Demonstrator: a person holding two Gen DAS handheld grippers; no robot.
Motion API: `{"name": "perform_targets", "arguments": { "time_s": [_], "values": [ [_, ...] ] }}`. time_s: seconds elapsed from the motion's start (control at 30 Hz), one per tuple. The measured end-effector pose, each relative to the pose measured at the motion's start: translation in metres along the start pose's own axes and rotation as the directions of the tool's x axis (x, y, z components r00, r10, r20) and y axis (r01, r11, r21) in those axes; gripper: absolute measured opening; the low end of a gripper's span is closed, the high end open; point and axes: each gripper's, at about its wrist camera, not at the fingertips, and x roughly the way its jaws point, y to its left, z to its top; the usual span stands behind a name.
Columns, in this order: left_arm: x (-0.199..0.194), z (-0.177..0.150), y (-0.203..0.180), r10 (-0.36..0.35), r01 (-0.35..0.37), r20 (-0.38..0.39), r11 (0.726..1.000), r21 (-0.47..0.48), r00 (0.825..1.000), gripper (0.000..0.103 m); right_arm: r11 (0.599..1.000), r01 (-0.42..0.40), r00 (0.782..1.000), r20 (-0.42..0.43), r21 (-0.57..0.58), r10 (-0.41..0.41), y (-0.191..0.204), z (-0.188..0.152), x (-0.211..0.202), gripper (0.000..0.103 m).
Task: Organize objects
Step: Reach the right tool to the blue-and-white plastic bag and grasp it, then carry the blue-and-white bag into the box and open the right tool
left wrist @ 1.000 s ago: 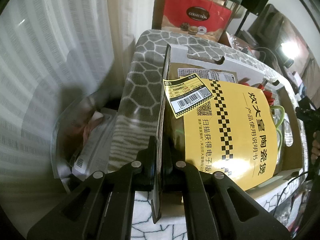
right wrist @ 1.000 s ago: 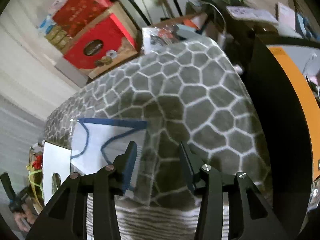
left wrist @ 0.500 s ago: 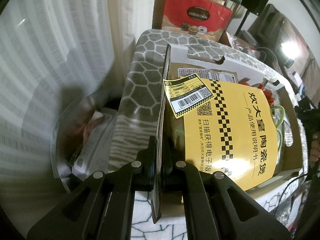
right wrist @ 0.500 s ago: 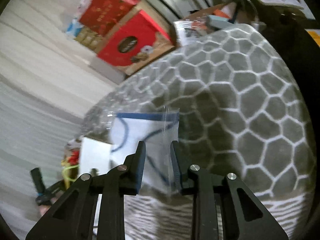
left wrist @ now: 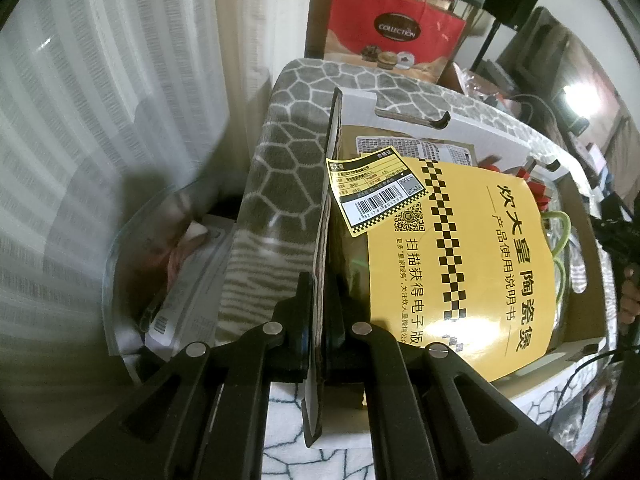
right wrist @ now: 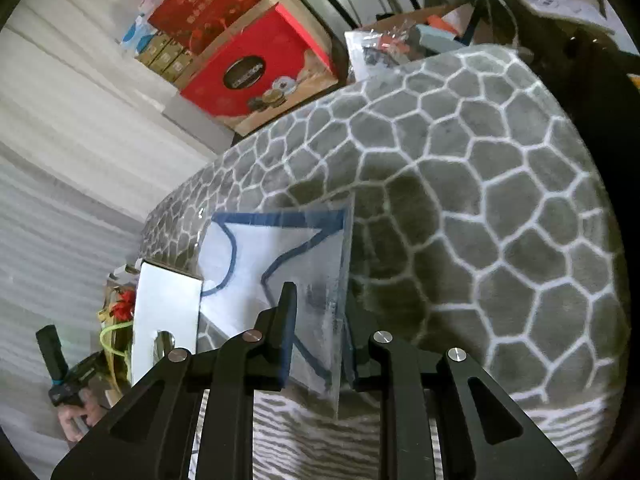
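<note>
Left hand-held gripper (left wrist: 318,312) clamped on the upright flap (left wrist: 326,216) of the cardboard box (left wrist: 576,344) — yellow manual (left wrist: 460,256) lies inside it. Right hand-held gripper (right wrist: 318,336) straddles a clear plastic bag (right wrist: 280,272) on the grey patterned blanket (right wrist: 480,200), just right of the box; fingers parted — contact unclear.
</note>
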Motion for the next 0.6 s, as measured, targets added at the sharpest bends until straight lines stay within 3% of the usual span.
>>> {"name": "perform_targets", "arguments": {
  "time_s": [0.03, 0.1, 0.3, 0.6],
  "values": [
    [0.000, 0.000, 0.000, -0.002, 0.002, 0.000, 1.000, -0.001, 1.000, 0.003, 1.000, 0.006, 1.000, 0.000, -0.001, -0.006, 0.000, 0.000, 0.001, 0.020],
    [0.000, 0.000, -0.001, -0.004, 0.004, 0.000, 1.000, -0.001, 1.000, 0.003, 1.000, 0.025, 1.000, 0.015, 0.002, -0.025, 0.002, 0.000, 0.001, 0.005],
    [0.000, 0.001, -0.002, 0.001, -0.001, 0.001, 1.000, 0.009, 1.000, 0.003, 1.000, 0.025, 0.997, 0.080, -0.018, -0.023, 0.018, 0.000, -0.018, 0.002],
    [-0.002, -0.002, -0.006, -0.008, 0.008, 0.004, 1.000, 0.007, 1.000, 0.003, 0.996, 0.027, 0.979, 0.202, -0.086, -0.009, 0.061, 0.012, -0.092, 0.001]
  ]
}}
